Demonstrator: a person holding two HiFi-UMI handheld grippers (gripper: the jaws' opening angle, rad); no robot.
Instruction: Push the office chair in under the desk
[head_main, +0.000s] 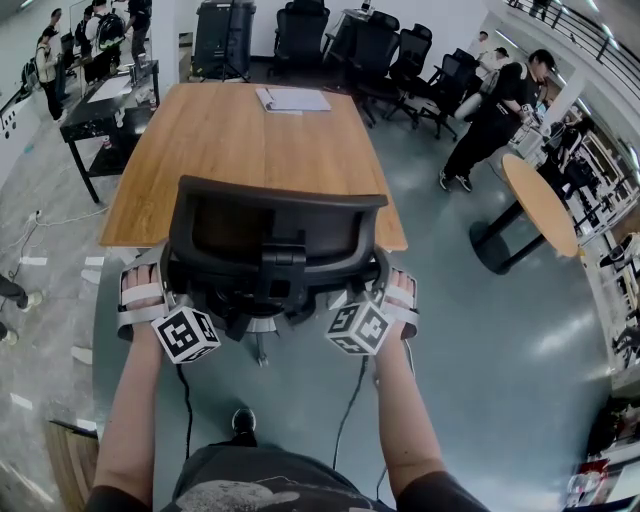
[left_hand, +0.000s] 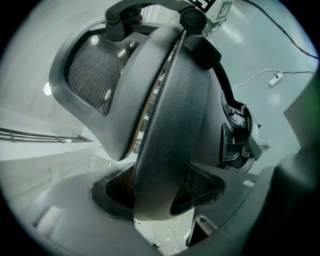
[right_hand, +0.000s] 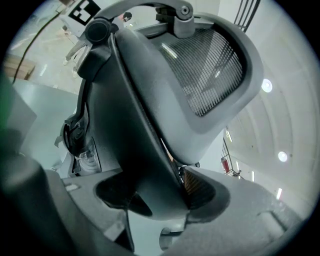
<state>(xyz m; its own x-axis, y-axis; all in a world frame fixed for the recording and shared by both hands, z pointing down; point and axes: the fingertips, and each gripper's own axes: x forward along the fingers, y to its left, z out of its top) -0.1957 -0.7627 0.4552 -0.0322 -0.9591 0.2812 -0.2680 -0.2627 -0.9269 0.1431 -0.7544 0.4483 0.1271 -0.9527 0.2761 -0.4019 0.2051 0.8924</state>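
Observation:
A black office chair (head_main: 265, 240) with a mesh back stands at the near edge of the wooden desk (head_main: 240, 140), its seat partly under the top. My left gripper (head_main: 166, 280) is shut on the left edge of the backrest frame (left_hand: 165, 125), which fills the gap between its jaws (left_hand: 160, 195). On the other side, my right gripper (head_main: 386, 285) grips the right edge of the frame (right_hand: 145, 150), with the jaws (right_hand: 160, 197) closed against it. The chair's base is mostly hidden beneath the backrest.
A sheaf of papers (head_main: 292, 99) lies at the desk's far end. Several black chairs (head_main: 400, 60) stand behind the desk. To the right are a round wooden table (head_main: 540, 205) and a person (head_main: 495, 110). A black side table (head_main: 105, 115) stands at left.

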